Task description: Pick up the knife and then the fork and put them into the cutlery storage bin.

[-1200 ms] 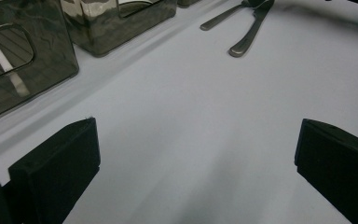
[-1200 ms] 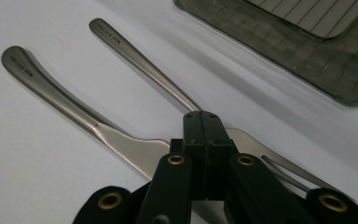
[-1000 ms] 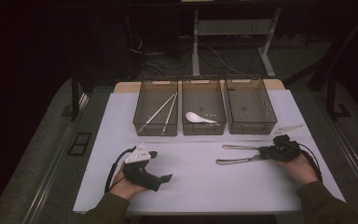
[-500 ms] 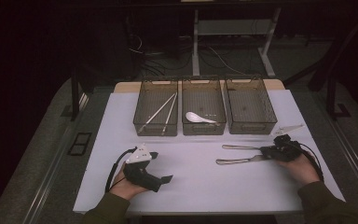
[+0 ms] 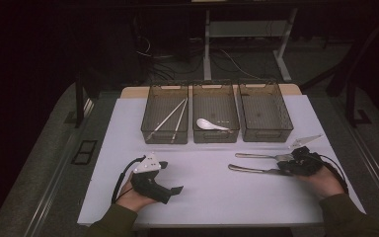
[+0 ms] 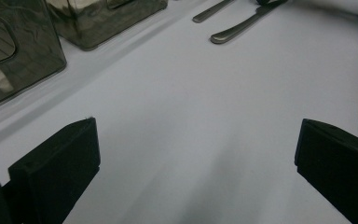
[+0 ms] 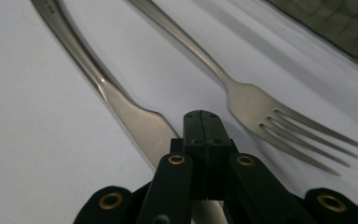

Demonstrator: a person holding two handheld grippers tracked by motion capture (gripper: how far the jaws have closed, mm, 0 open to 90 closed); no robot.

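A steel knife (image 5: 254,170) (image 7: 126,112) and a steel fork (image 5: 259,156) (image 7: 261,112) lie side by side on the white table cover, handles pointing left in the high view. My right gripper (image 5: 284,170) (image 7: 203,126) is shut, its jaws pressed together directly over the knife's blade, with the fork's tines just beside them. At the front left my left gripper (image 5: 171,177) (image 6: 196,135) rests on the cover, open and holding nothing, with bare cover between its jaws. It points toward the knife handle (image 6: 235,30) and fork handle (image 6: 212,10).
Three dark clear bins stand in a row at the back. The left bin (image 5: 165,118) holds chopsticks, the middle bin (image 5: 216,111) holds a white spoon (image 5: 211,124), and the right bin (image 5: 265,116) looks bare. A small pale piece (image 5: 306,141) lies near the right gripper.
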